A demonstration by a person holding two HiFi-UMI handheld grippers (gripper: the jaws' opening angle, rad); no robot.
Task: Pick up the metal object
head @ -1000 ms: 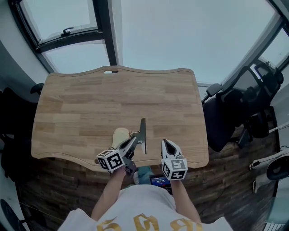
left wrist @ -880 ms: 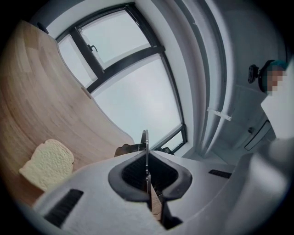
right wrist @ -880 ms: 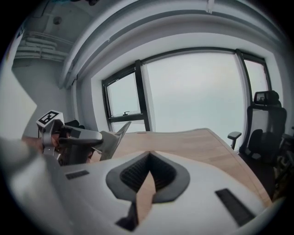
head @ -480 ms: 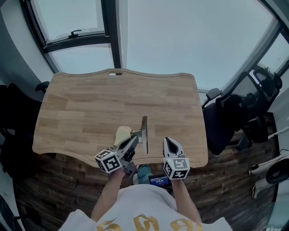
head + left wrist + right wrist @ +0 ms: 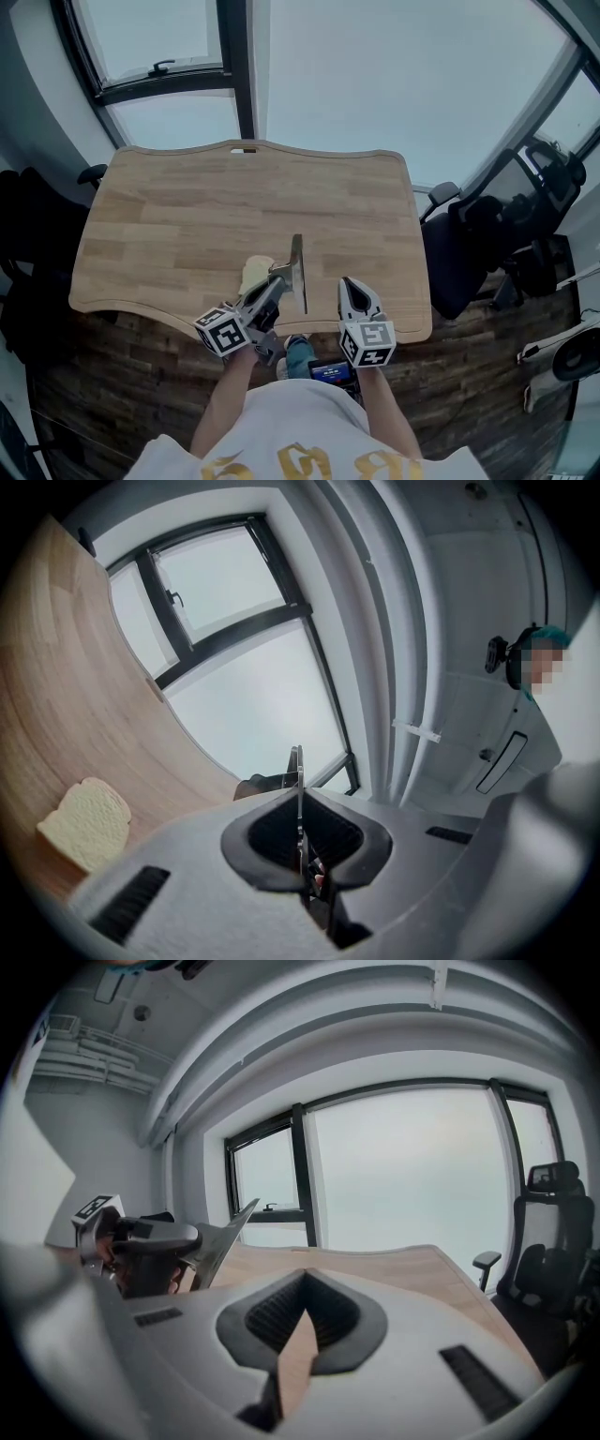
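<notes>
Inventory, as seen standing by:

1. Surface (image 5: 178,225): pale wood top w/ wavy edges and a slot cut-out at its 12 o'clock edge. Person stands at the 6 o'clock edge, both forearms reaching over it.

2. Metal object (image 5: 298,270): flat, thin blade-like piece, long axis running 6 to 12 o'clock, over the 6 o'clock part of the surface, just inside the edge. Held at its near end. In the left gripper view it shows edge-on, a thin line (image 5: 297,780) rising from between the pads. In the right gripper view its pointed tip (image 5: 225,1237) stands tilted up above the wood; can't tell if any lower part touches the surface.

3. L claw (image 5: 272,287): closed tight on the metal object, pads pinching both flat faces (image 5: 302,855). Marker cube toward 7 o'clock.

4. R claw (image 5: 352,287): at 3 o'clock of the blade, apart from it, pointing to 12 o'clock. Jaws a narrow wedge apart (image 5: 302,1326), only bare wood seen thru the gap; holds nothing.

5. Bread slice (image 5: 253,274): pale, lying flat on the surface at 9 o'clock of the blade, just beside the L claw; also at lower left in the left gripper view (image 5: 84,822).

6. Office chair (image 5: 487,234): black, off the surface's 3 o'clock edge.

7. Window frame (image 5: 234,66): dark bars, beyond the 12 o'clock edge.
</notes>
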